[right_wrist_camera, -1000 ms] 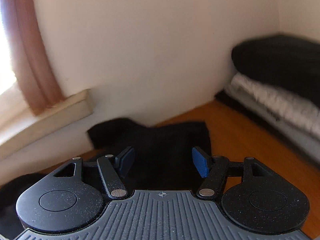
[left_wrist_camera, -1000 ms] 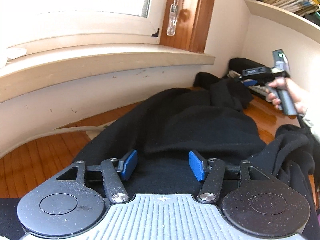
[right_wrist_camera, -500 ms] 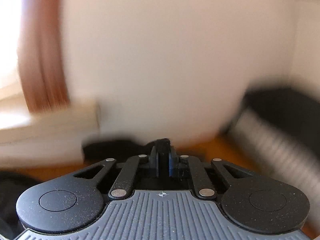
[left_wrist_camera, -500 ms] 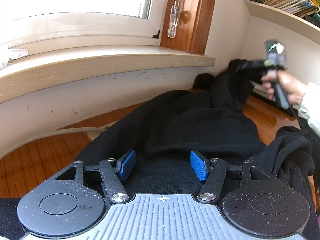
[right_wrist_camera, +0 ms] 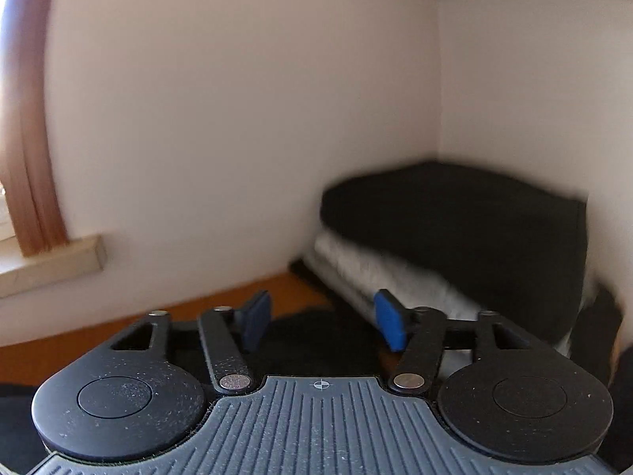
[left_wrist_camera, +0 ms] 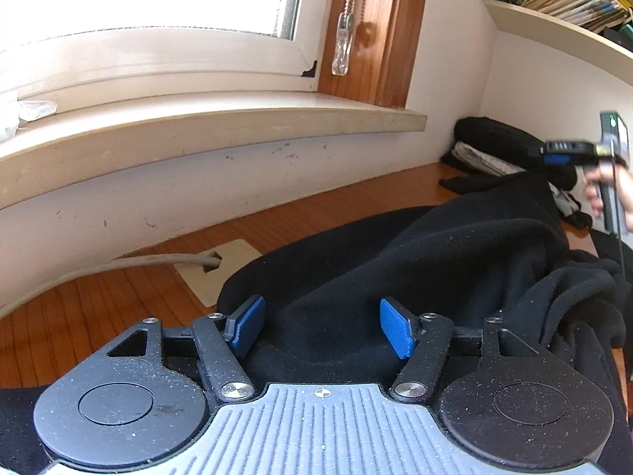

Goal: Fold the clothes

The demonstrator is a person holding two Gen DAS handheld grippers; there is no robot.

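- Two black grippers with blue pads are working over one black fleece garment (left_wrist_camera: 415, 273), which is lying spread and partly bunched on the orange-brown wooden desk top (left_wrist_camera: 99, 308) below the pale stone window sill (left_wrist_camera: 205, 130).
- Left of the garment, a grey cable (left_wrist_camera: 130, 263) is running into a beige square floor-style plate (left_wrist_camera: 221, 273) whose corner is slipping under the cloth's edge.
- The left gripper (left_wrist_camera: 322, 326) is hovering released over the garment's near part, its pads standing apart with only flat cloth beneath and between them.
- Right of the garment's far end, the right gripper (left_wrist_camera: 554, 154) is being held in a hand (left_wrist_camera: 607, 194) above the cloth; in its own view its jaws have just been opening and are gripping nothing.
- Beyond the garment, in the wall corner, a stack of folded black and white clothes (right_wrist_camera: 455, 237) is sitting on the desk.
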